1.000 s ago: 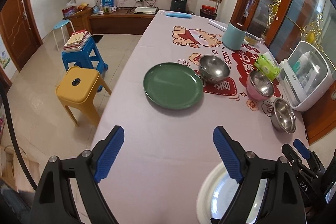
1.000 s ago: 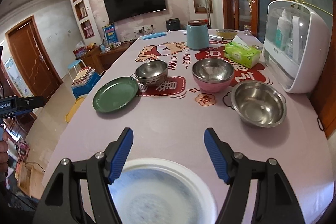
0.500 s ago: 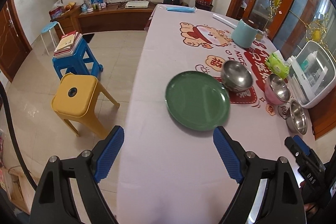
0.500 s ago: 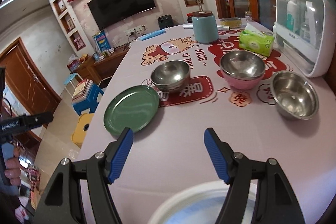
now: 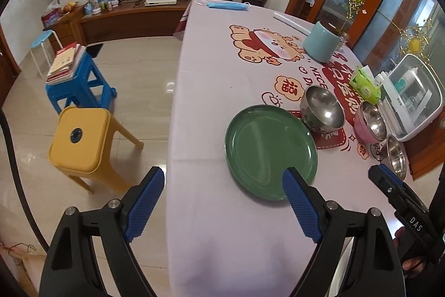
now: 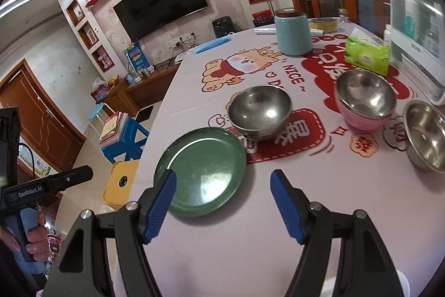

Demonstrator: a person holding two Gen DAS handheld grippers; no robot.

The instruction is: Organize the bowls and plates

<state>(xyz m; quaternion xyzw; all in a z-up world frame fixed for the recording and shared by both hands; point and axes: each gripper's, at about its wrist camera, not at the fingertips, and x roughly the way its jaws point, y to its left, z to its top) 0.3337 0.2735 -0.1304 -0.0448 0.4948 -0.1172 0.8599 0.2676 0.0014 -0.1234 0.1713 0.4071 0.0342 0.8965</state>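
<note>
Both claws hang wide open over the table (image 5: pixel 211 91), gripping nothing: left gripper (image 5: pixel 222 196), right gripper (image 6: pixel 222 196). The green plate (image 6: pixel 203 171) lies just ahead of them, with 3 bowls (image 6: pixel 260 110) in a row to its right.

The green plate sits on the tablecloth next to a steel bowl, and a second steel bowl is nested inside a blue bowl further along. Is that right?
Not quite: the outer bowl is pink, not blue. In the right wrist view the green plate lies on the tablecloth beside a steel bowl, and the second steel bowl sits nested inside the pink bowl further along.
</note>
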